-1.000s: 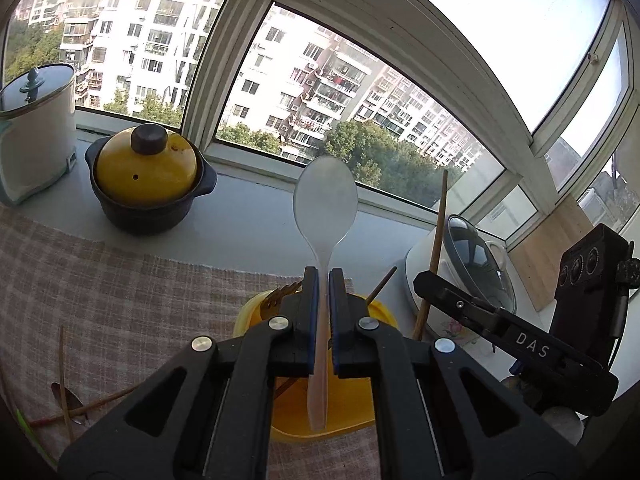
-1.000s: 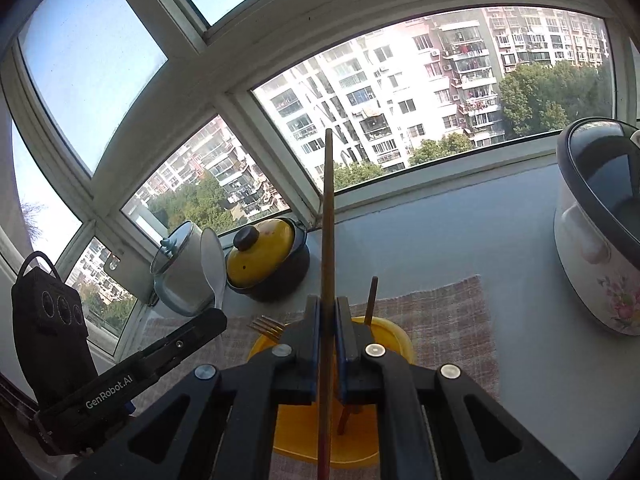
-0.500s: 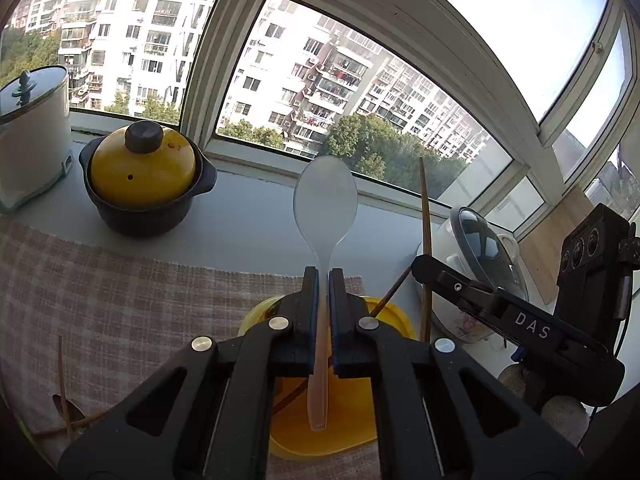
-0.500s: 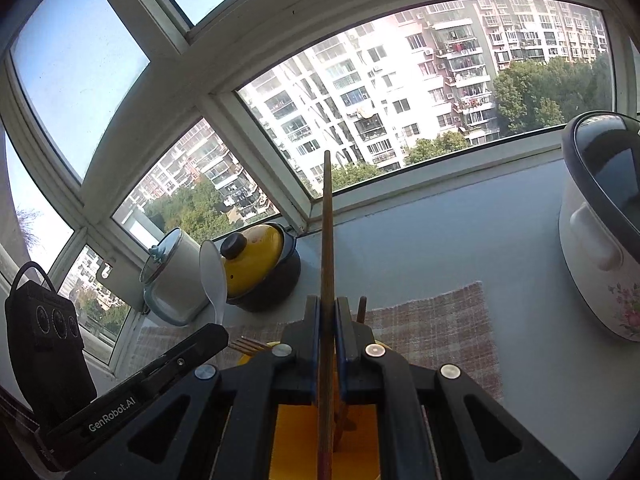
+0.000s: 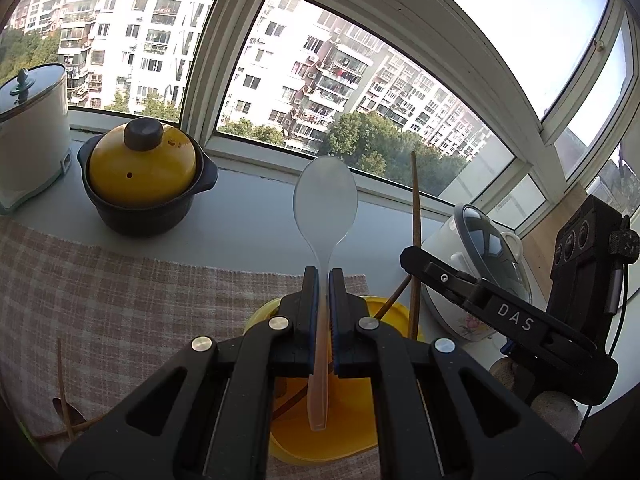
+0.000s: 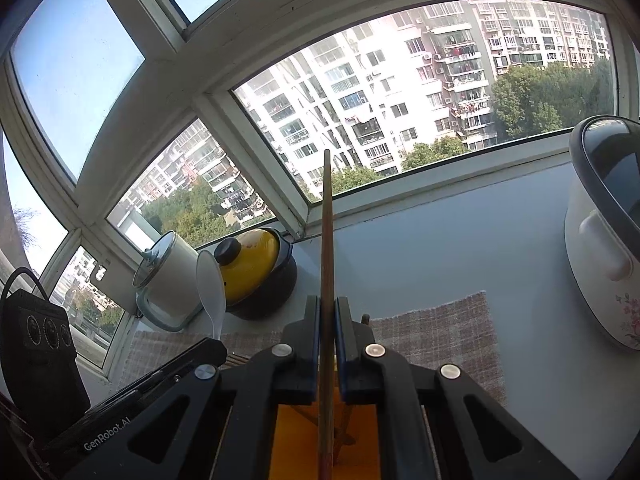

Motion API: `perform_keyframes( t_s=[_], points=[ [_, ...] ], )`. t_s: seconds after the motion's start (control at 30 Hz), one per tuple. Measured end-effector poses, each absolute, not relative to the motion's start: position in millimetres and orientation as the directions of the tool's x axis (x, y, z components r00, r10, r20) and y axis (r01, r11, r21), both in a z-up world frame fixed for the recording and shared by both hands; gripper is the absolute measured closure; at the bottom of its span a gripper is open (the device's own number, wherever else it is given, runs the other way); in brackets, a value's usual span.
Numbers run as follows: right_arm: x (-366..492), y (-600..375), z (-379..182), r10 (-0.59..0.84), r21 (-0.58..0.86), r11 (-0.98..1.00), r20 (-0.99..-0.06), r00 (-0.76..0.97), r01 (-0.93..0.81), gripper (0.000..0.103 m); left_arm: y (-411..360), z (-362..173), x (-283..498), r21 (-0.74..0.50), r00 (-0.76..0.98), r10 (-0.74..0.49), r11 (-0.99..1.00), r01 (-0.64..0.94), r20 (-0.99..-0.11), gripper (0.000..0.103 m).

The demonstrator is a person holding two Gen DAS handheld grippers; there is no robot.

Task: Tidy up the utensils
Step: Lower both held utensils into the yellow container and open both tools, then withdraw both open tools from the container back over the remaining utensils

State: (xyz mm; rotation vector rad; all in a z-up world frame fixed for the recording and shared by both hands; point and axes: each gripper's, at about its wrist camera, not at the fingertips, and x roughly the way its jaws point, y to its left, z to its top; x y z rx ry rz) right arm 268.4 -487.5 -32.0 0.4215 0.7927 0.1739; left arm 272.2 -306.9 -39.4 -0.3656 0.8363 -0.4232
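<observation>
The left gripper (image 5: 324, 276) points forward and downward, its two black arms converging to blue-lined jaws that stand nearly together, pressed on the handle of a translucent plastic spoon (image 5: 325, 204) whose bowl rises above the jaw tips and whose handle end hangs below them. The right gripper (image 6: 327, 304) tilts down likewise, its jaws drawn close and clamped on a slender brown wooden stick (image 6: 327, 240) that runs upright between them, reaching well above the tips and passing down below. Each gripper shows at the edge of the other's view.
</observation>
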Motion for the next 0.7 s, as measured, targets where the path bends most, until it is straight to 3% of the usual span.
perform_keyframes(
  t_s=[0.57, 0.7],
  points=[
    [256, -479, -31, 0.293, 0.402, 0.916, -0.655, 0.696, -0.008, 0.094, -301, -41, 264, -0.479, 0.583, -0.515, 0.847, 0.231, -0.629, 0.1],
    [250, -480, -30, 0.287, 0.396, 0.918, -0.656, 0.698, -0.006, 0.086, -298, -41, 259, -0.475, 0.579, -0.512, 0.849, 0.23, -0.635, 0.1]
  ],
)
